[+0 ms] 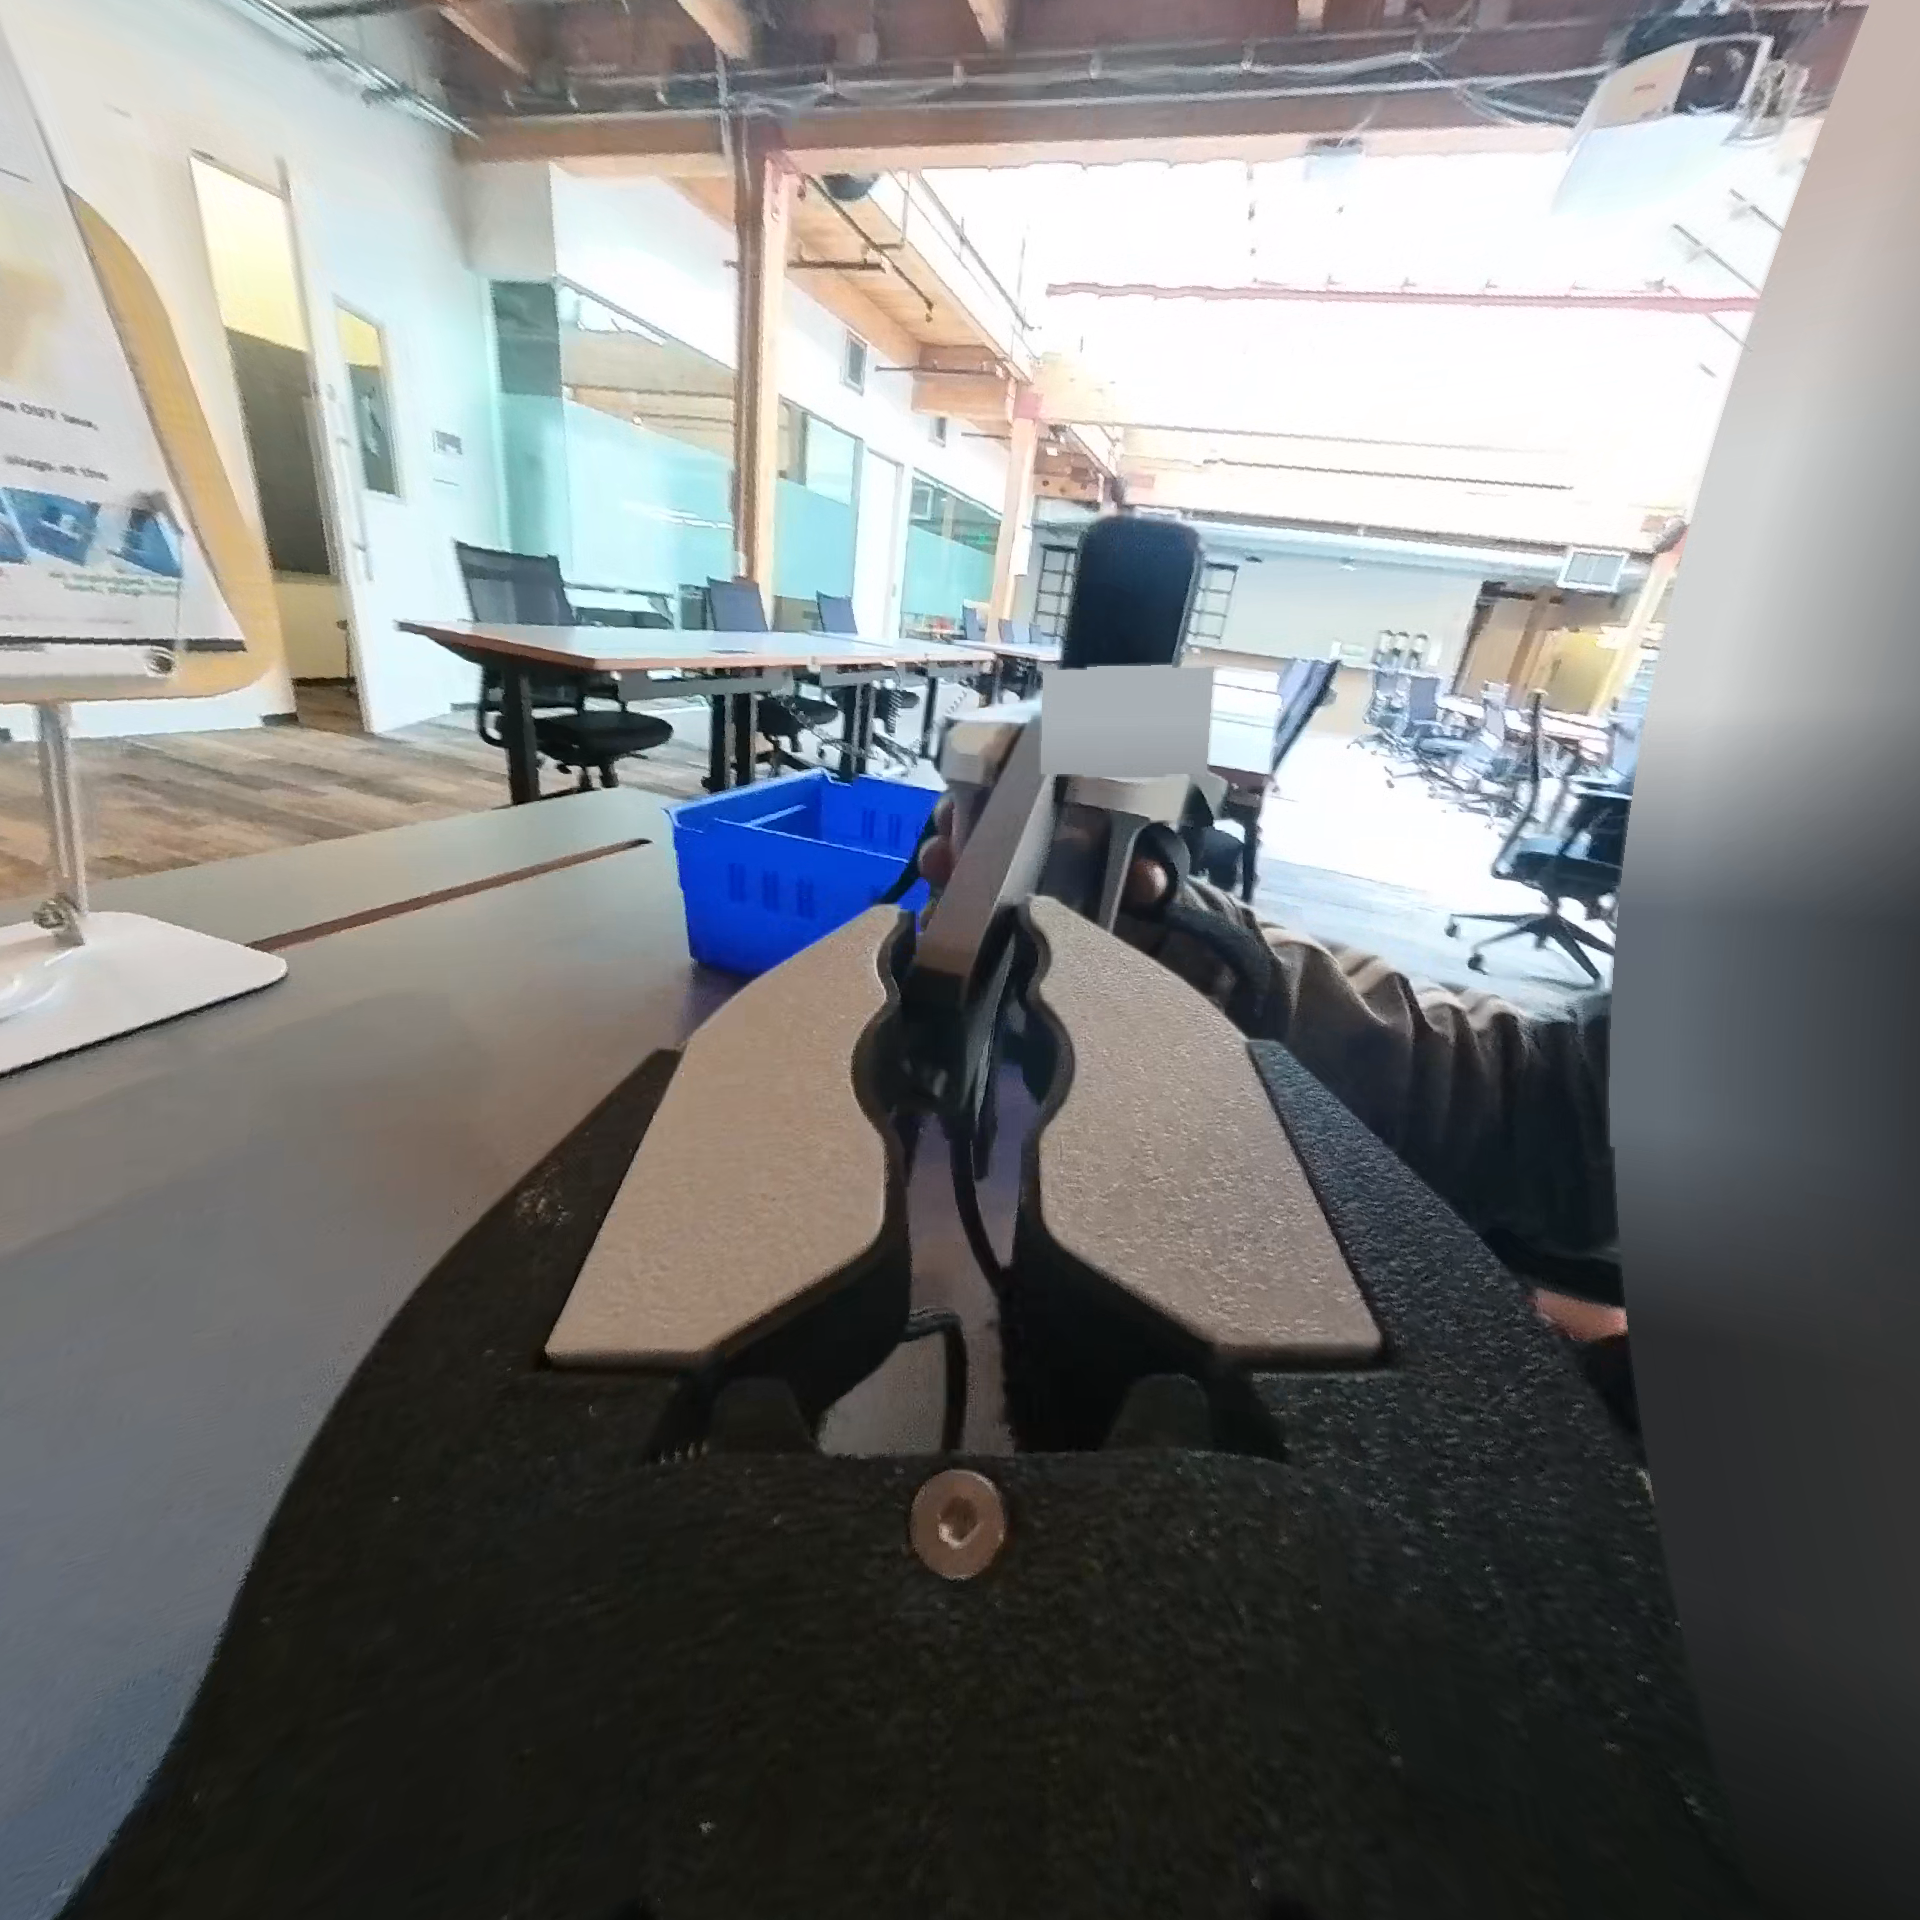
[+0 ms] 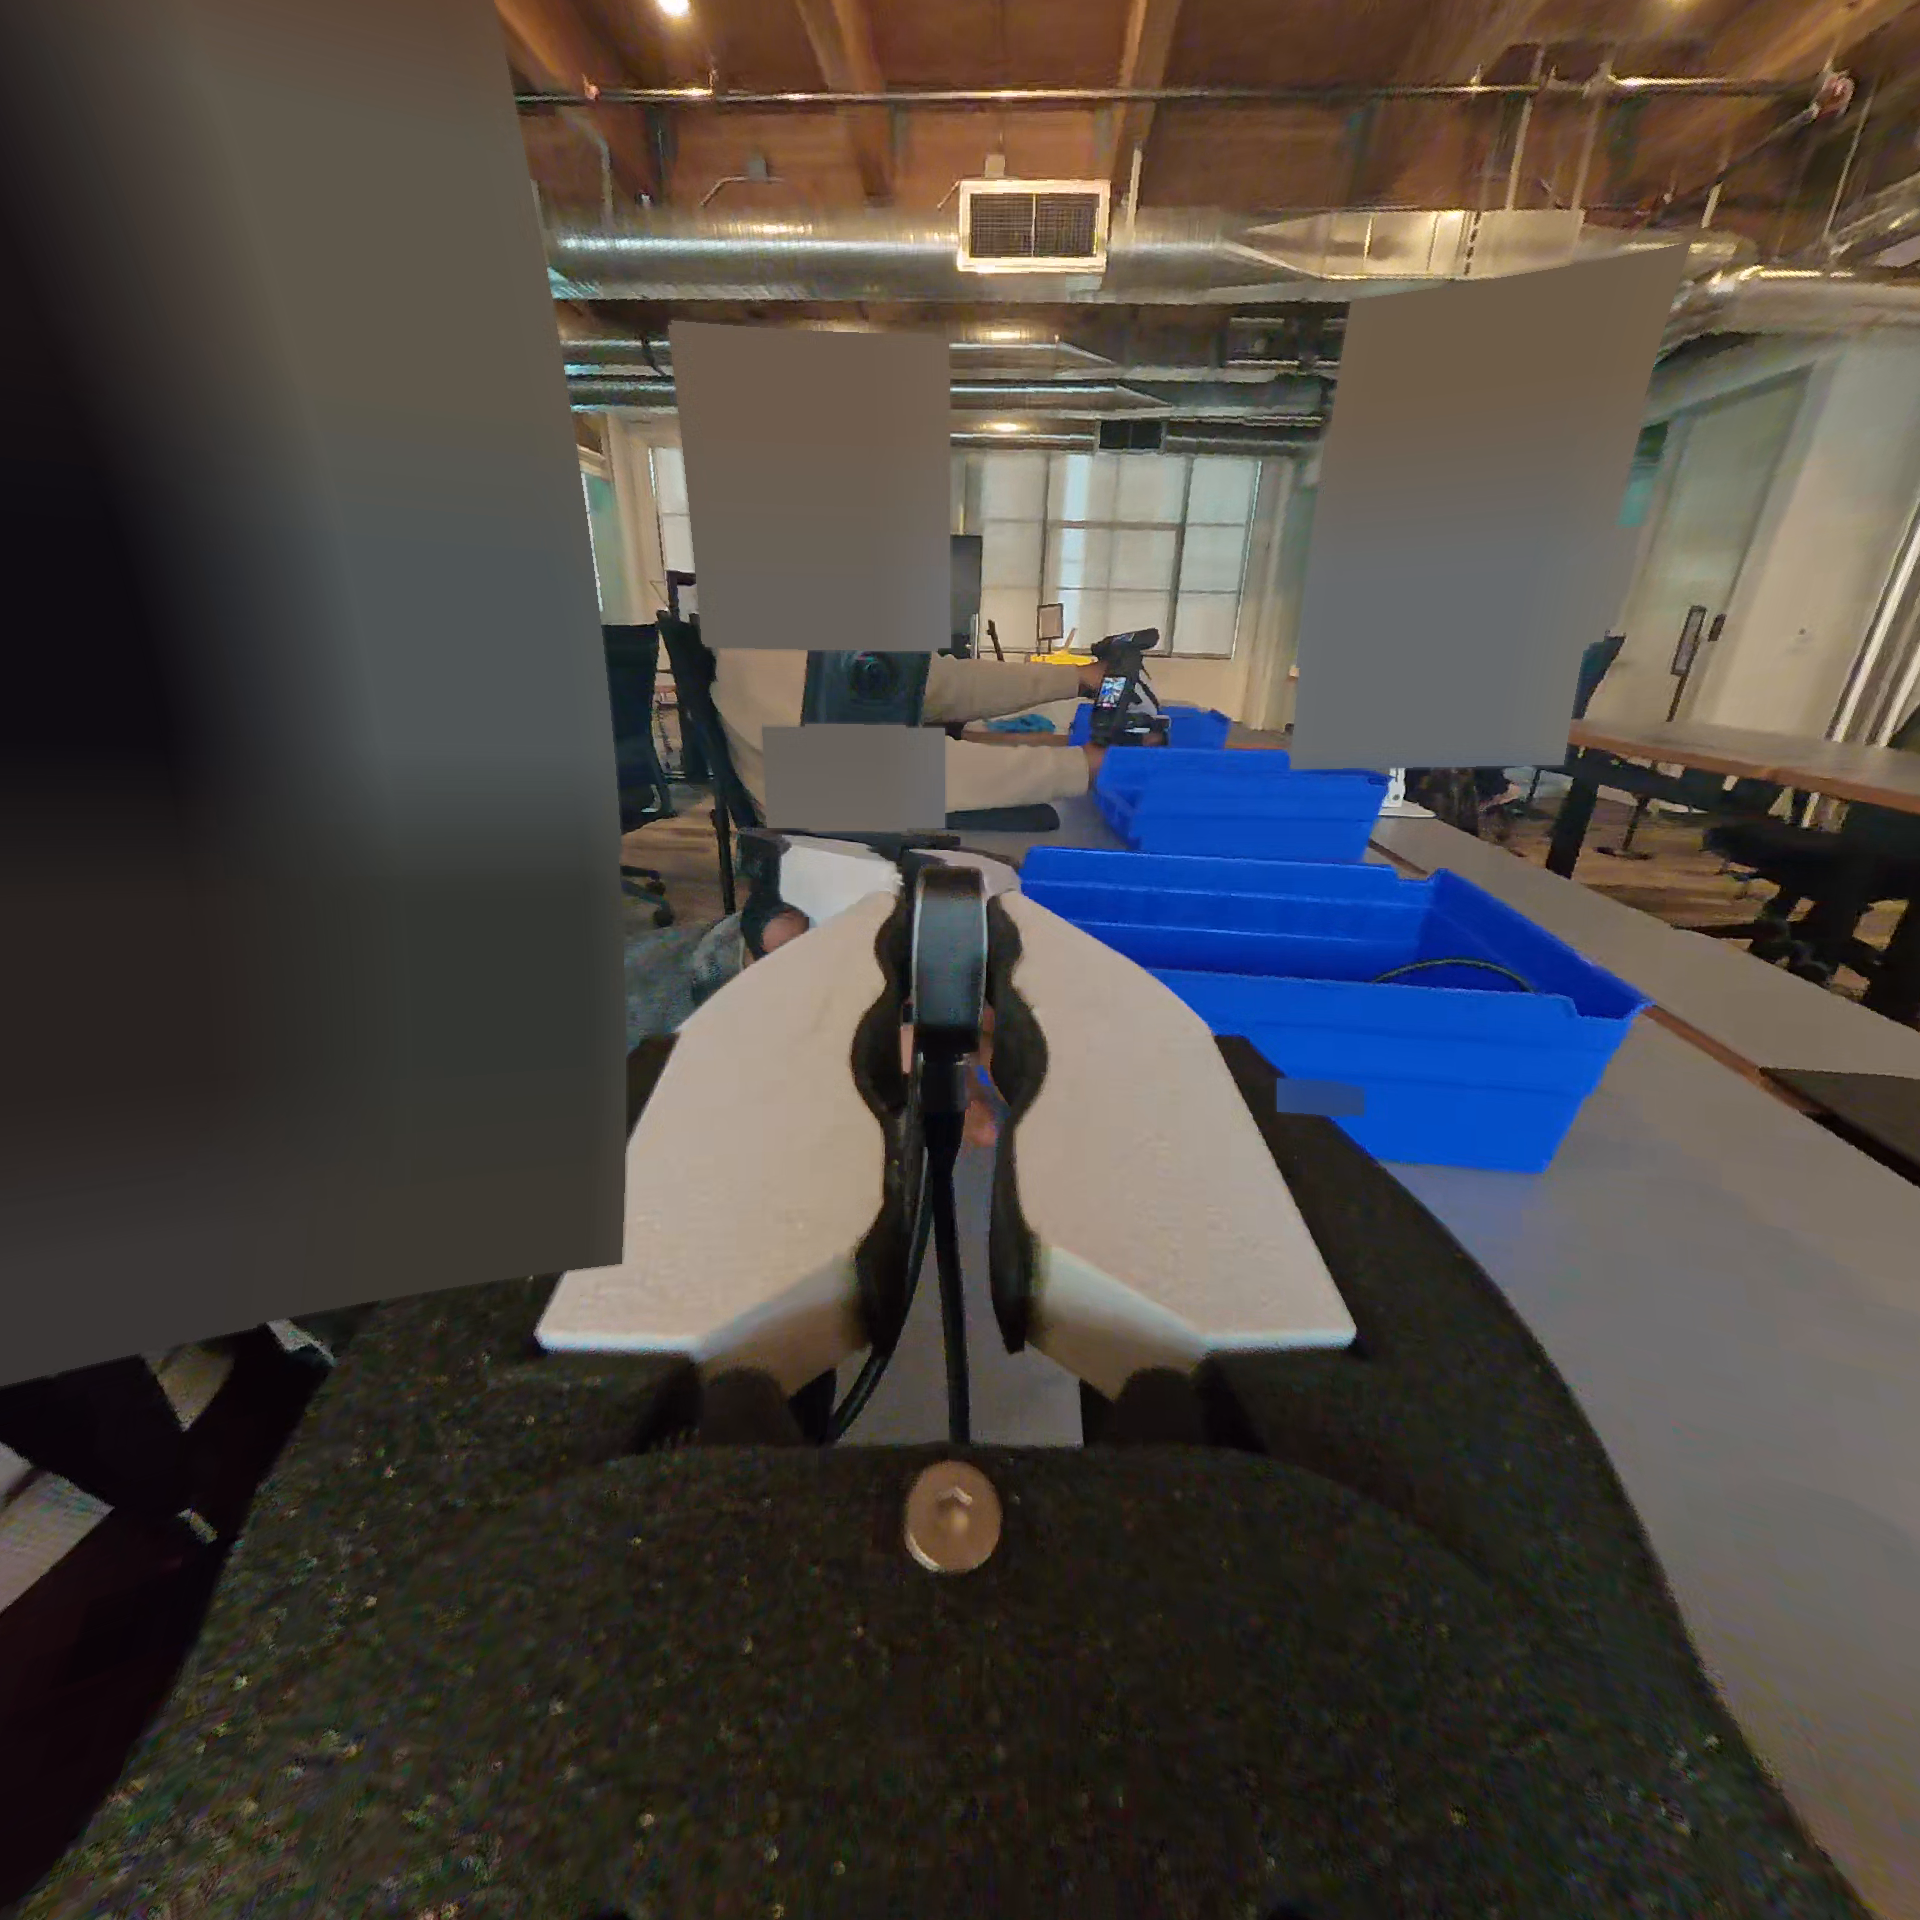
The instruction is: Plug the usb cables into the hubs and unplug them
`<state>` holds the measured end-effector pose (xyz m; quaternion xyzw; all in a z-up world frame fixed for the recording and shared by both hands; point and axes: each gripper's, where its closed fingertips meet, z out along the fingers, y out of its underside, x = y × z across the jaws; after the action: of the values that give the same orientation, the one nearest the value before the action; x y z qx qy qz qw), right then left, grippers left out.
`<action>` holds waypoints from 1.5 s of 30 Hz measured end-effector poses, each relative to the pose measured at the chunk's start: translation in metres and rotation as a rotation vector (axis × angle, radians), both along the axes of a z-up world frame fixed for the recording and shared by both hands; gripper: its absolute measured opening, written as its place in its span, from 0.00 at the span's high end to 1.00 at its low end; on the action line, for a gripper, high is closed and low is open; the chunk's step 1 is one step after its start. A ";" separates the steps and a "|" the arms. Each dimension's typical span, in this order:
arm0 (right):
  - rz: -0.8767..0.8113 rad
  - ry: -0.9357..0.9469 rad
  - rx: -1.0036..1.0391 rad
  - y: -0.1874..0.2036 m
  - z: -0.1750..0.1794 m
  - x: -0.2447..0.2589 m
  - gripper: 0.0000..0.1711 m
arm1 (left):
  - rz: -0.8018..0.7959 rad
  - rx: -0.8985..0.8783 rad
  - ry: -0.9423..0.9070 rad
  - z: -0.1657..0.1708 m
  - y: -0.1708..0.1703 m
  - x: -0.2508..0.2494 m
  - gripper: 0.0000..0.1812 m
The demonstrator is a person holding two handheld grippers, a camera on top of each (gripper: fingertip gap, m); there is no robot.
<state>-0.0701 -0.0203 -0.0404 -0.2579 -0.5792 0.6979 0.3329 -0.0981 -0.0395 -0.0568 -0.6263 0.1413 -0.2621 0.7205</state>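
Grey USB hub (image 1: 982, 894) sits pinched between the left gripper (image 1: 961, 987) fingers, its long axis running forward and slightly right, away from the camera, rising past the tips; a black cable (image 1: 971, 1226) trails back between the fingers. Beyond the left fingertip stands a blue bin (image 1: 790, 873). Right gripper (image 2: 948, 961) clamps a black connector (image 2: 948, 966) edge-on, pointing forward, cord (image 2: 951, 1299) hanging back; right of it lies another blue bin (image 2: 1455, 1049).

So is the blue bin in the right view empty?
No, a black cable lies coiled inside the blue bin.
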 end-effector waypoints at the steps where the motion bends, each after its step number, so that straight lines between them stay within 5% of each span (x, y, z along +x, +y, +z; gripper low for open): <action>1: 0.006 -0.006 -0.005 0.000 -0.001 0.001 0.93 | -0.019 -0.009 0.008 -0.001 -0.001 0.002 0.91; 6: -0.041 -0.077 -0.082 0.015 0.002 -0.003 0.89 | 0.025 0.071 0.083 0.014 -0.003 0.005 0.94; 12: -0.327 -0.186 0.059 0.060 0.002 0.009 0.68 | 0.215 0.185 0.052 0.068 -0.012 -0.042 0.94; 20: -0.602 -0.188 0.215 0.096 0.020 0.048 0.70 | 0.563 0.369 0.244 0.161 -0.050 -0.113 0.94; 28: -0.698 -0.179 0.261 0.108 0.027 0.062 0.73 | 0.927 0.445 0.444 0.225 -0.096 -0.183 0.94; 32: -0.704 -0.224 0.311 0.106 0.018 0.060 0.73 | 0.972 0.313 0.417 0.200 -0.091 -0.221 0.94; 40: -0.716 -0.278 0.421 0.098 0.010 0.057 0.73 | 1.011 0.040 0.385 0.081 -0.058 -0.266 0.94; 45: -0.736 -0.245 0.435 0.092 0.021 0.057 0.73 | 1.166 -0.072 0.436 0.032 -0.053 -0.298 0.93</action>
<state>-0.0132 0.0713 -0.0193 -0.4518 -0.6175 0.3593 0.5344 -0.3961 -0.0930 -0.0251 -0.6635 -0.0891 0.3038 0.6779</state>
